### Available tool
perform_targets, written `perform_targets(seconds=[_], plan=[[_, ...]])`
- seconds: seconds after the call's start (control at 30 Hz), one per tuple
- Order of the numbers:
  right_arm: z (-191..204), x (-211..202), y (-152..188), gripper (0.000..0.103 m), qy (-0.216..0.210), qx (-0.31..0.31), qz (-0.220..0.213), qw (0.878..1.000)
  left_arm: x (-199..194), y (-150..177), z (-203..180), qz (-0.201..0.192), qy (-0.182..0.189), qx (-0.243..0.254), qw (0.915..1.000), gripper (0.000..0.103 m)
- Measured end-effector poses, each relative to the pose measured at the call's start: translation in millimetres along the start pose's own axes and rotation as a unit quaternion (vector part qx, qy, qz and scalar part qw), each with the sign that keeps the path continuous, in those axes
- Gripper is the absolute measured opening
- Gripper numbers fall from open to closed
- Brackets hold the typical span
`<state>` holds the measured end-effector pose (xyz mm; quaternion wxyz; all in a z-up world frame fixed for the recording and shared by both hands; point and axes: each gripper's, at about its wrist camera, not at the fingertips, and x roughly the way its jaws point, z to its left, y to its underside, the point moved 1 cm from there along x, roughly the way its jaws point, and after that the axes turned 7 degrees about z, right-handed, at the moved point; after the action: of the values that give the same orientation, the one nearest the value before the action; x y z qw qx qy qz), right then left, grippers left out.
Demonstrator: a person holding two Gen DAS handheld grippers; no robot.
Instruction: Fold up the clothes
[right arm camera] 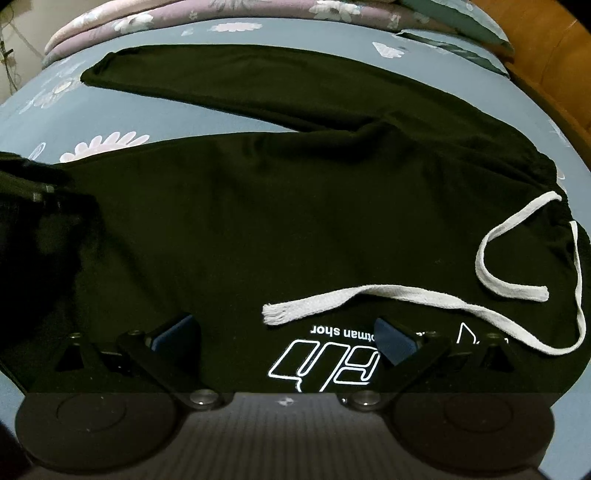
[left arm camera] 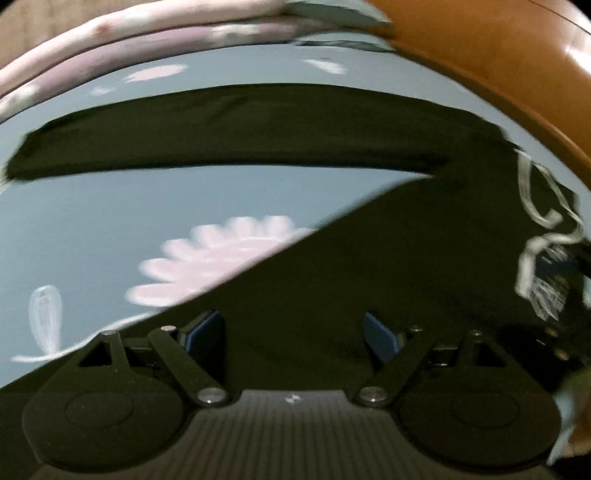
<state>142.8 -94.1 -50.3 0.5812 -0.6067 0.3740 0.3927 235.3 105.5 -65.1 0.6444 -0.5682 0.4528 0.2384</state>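
Observation:
Black sweatpants (right arm camera: 295,221) lie spread on a blue floral bedsheet (right arm camera: 184,114), legs pointing left and waistband at the right. A white drawstring (right arm camera: 406,295) trails over the near leg above a white printed logo (right arm camera: 317,365). My right gripper (right arm camera: 286,332) is open and empty, low over the near leg by the logo. My left gripper (left arm camera: 293,332) is open and empty over the near leg (left arm camera: 369,258); the far leg (left arm camera: 240,129) lies beyond and the drawstring (left arm camera: 535,206) is at the right. The left gripper's body (right arm camera: 37,192) shows at the left edge of the right wrist view.
Pink and mauve floral pillows or folded bedding (right arm camera: 221,11) lie along the far side of the bed. A brown wooden headboard (left arm camera: 498,55) curves along the right, also in the right wrist view (right arm camera: 554,66). Bare sheet (left arm camera: 147,199) shows between the two legs.

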Motion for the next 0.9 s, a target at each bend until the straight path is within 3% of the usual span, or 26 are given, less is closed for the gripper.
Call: perform_targets(seconds=[0.13,0.23,0.33,0.4,0.47,0.5,0.63,0.9], plan=[[0.0,-8.9,-8.6,0.103,-0.006,0.005,0.008,1.0,-26.7,11.3,29.7,-0.022,-0.041,-0.039,0.9982,0.084],[2.4,-21.0,-16.0,0.103,-0.033,0.014,-0.015,0.999,-45.7,34.6,62.2,-0.026,-0.089,-0.102,0.9904,0.085],[11.8,-27.6,-25.6,0.103,-0.028,-0.006,-0.029,0.999,-52.6,58.8,96.4,-0.02,-0.139,-0.184,0.9729,0.085],[21.9,-28.7,-31.9,0.103,-0.016,-0.034,-0.032,0.999,-55.4,74.1,117.9,-0.016,-0.177,-0.237,0.955,0.084],[34.1,-27.9,-37.7,0.103,-0.005,-0.061,-0.032,0.998,-55.4,83.0,129.7,-0.02,-0.2,-0.27,0.9414,0.084],[39.5,-27.6,-39.8,0.103,-0.004,-0.071,-0.031,0.997,-54.5,84.7,133.7,-0.025,-0.2,-0.278,0.9392,0.084],[49.2,-30.0,-40.0,0.103,-0.008,-0.087,-0.023,0.996,-47.0,82.0,144.4,-0.046,-0.189,-0.285,0.9386,0.092],[51.3,-30.4,-38.7,0.103,0.008,-0.091,-0.018,0.996,-43.5,70.1,166.7,-0.06,-0.182,-0.285,0.9391,0.093]])
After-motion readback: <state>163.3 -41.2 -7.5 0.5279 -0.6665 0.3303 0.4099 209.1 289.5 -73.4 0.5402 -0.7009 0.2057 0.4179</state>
